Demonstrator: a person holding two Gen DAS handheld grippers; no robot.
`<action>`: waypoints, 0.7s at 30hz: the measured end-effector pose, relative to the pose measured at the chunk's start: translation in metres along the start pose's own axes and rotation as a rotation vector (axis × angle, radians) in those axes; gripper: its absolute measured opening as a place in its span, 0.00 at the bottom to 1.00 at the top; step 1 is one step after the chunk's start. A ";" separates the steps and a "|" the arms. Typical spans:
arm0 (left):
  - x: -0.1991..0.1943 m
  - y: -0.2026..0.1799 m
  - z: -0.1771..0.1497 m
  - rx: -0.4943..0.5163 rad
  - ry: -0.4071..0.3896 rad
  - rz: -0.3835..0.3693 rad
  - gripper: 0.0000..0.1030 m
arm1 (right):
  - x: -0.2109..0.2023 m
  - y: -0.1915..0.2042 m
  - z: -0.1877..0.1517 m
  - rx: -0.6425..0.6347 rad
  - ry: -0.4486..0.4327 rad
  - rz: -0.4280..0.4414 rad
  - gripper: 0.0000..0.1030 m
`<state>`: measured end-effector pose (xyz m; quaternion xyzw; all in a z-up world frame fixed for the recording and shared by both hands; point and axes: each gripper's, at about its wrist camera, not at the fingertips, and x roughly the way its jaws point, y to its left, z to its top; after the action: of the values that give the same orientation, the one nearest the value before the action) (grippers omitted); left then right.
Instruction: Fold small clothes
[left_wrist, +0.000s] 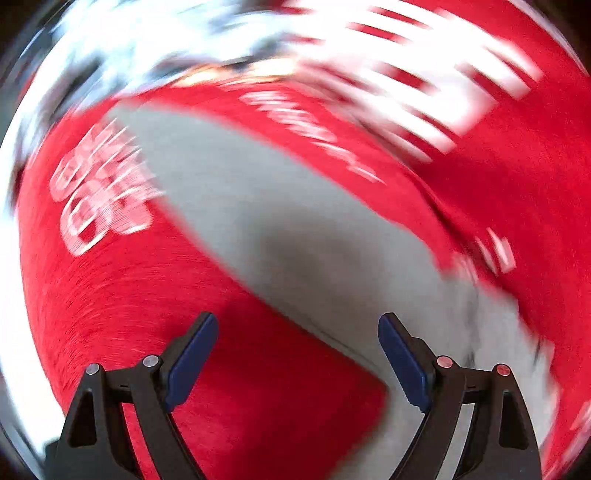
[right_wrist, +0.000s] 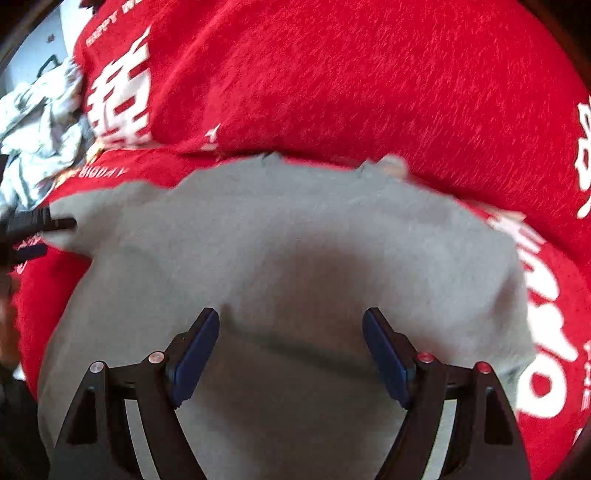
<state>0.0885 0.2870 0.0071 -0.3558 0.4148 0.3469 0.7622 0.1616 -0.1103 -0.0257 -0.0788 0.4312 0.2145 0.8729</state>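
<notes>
Grey garment (right_wrist: 288, 266) is seen spread flat on a red cloth with white lettering (right_wrist: 369, 81). The right tool (right_wrist: 291, 350) is held wide open above it, nothing gripped. The left tool (left_wrist: 297, 354) is likewise held wide open and empty, over the garment's edge in a blurred view. Crumpled pale clothes (right_wrist: 37, 125) are seen beyond the red cloth.

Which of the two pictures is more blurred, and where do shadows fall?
Left wrist view: strongly smeared, white print on the red cloth streaked. Right wrist view: sharper, only slightly soft. Both: a dark shadow on the grey garment ahead of the fingers.
</notes>
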 end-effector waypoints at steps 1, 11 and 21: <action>0.004 0.025 0.009 -0.121 -0.005 -0.027 0.87 | -0.003 0.008 -0.003 -0.038 -0.021 -0.039 0.81; 0.043 0.047 0.082 -0.123 -0.051 -0.076 1.00 | -0.046 0.071 -0.016 -0.230 -0.087 -0.003 0.81; 0.059 0.062 0.117 -0.096 -0.023 -0.177 0.17 | -0.033 0.087 0.026 -0.161 -0.068 0.103 0.81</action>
<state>0.1072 0.4288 -0.0136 -0.4233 0.3558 0.3016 0.7767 0.1238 -0.0340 0.0202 -0.1190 0.3861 0.2955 0.8657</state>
